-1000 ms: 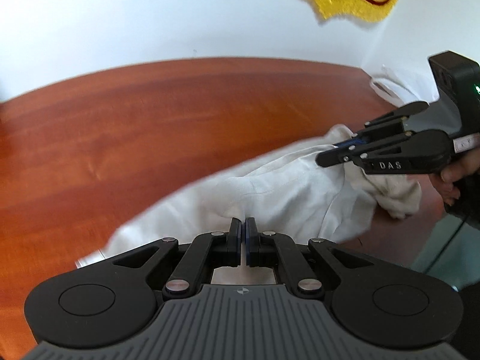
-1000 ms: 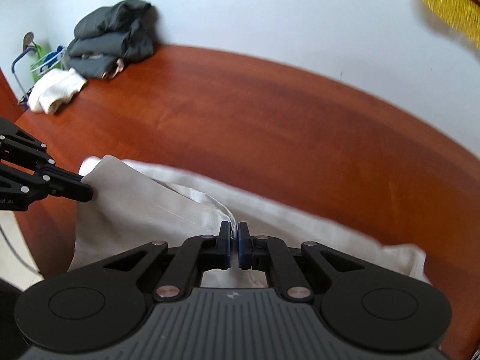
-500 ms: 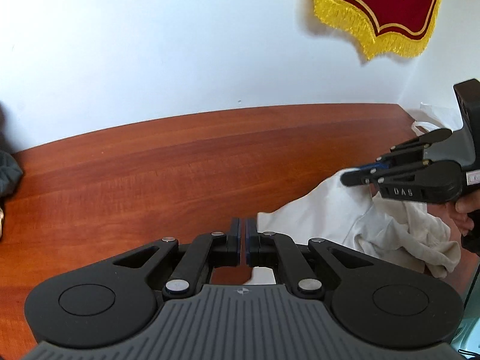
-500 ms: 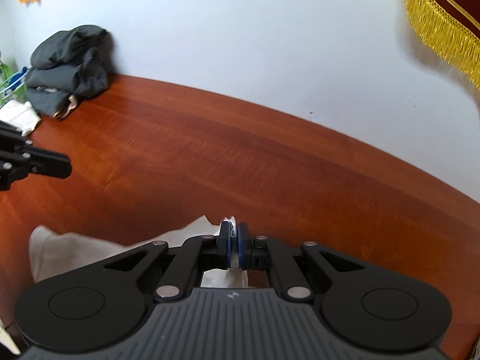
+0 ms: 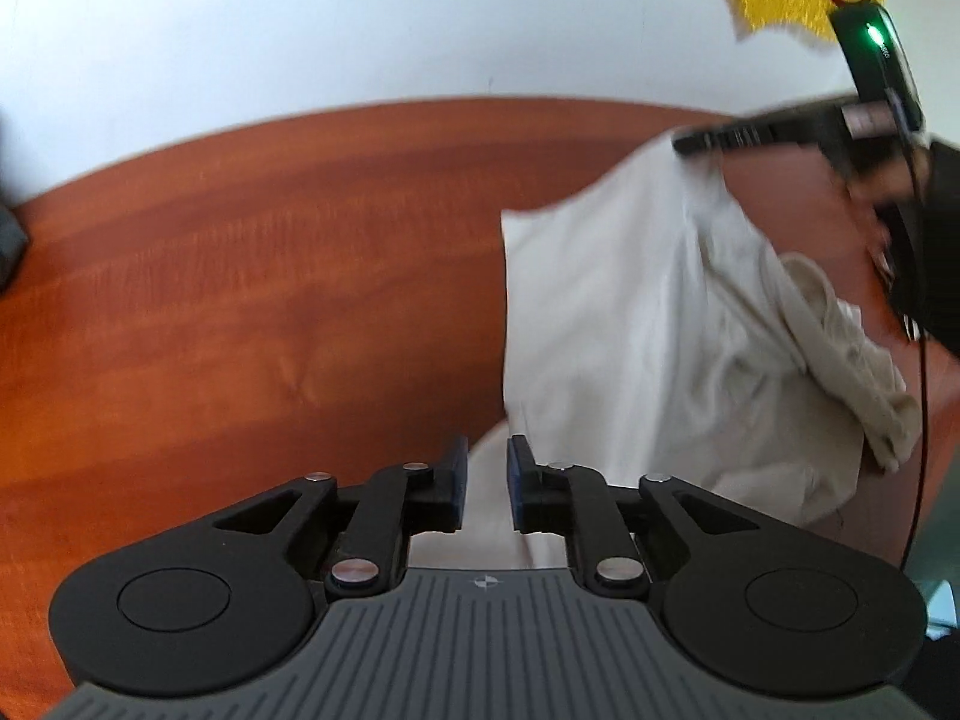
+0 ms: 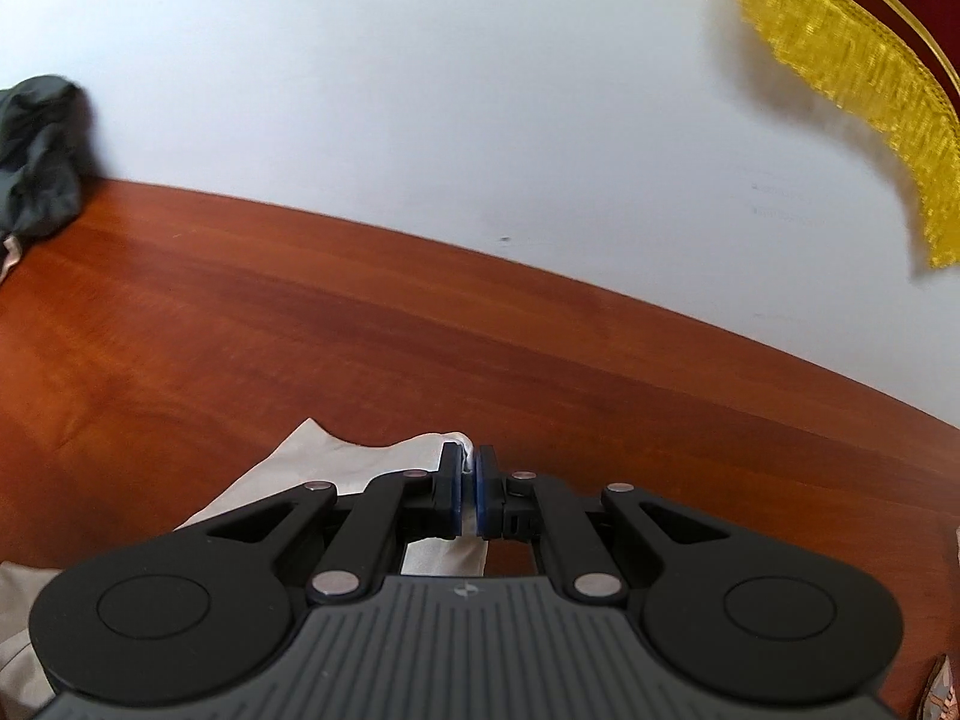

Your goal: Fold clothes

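The cream garment (image 5: 630,324) is thin, wrinkly cloth, draped over the right side of a glossy reddish wood counter (image 5: 240,300). The left gripper (image 5: 485,489) has its jaws opening, blue pads apart, with cloth lying in the gap below them but not pinched. The right gripper (image 6: 469,495) is clenched on a bunched bit of fabric edge. Only the right wrist view catches the dark green clothes pile (image 6: 36,156) by the wall; the left one shows the right gripper lifting the cloth.
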A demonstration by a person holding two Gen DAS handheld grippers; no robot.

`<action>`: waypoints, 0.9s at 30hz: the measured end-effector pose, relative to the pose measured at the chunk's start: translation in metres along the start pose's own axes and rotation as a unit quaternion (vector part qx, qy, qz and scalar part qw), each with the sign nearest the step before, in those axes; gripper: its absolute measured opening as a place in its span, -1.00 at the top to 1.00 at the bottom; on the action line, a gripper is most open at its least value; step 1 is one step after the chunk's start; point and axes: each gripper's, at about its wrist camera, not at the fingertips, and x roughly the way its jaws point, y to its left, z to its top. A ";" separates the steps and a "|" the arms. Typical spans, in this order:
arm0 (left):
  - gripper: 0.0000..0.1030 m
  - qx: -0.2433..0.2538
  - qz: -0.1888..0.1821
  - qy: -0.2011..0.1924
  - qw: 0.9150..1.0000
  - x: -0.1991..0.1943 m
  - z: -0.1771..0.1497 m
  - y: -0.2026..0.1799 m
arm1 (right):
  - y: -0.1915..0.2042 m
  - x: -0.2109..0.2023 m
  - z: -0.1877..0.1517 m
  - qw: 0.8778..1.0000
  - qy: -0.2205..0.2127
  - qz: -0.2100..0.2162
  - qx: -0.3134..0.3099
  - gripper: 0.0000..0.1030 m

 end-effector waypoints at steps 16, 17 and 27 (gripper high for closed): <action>0.20 0.018 0.014 0.015 1.000 0.000 -0.018 -0.014 | -0.042 0.060 0.001 0.998 0.037 -0.007 0.049 0.86; 0.19 0.019 0.016 0.016 1.000 0.001 -0.017 -0.013 | -0.042 0.057 0.000 0.998 0.035 0.000 0.050 0.73; 0.19 0.042 0.026 0.030 0.998 0.021 -0.007 -0.006 | -0.042 0.009 -0.023 0.997 0.012 0.049 0.056 0.23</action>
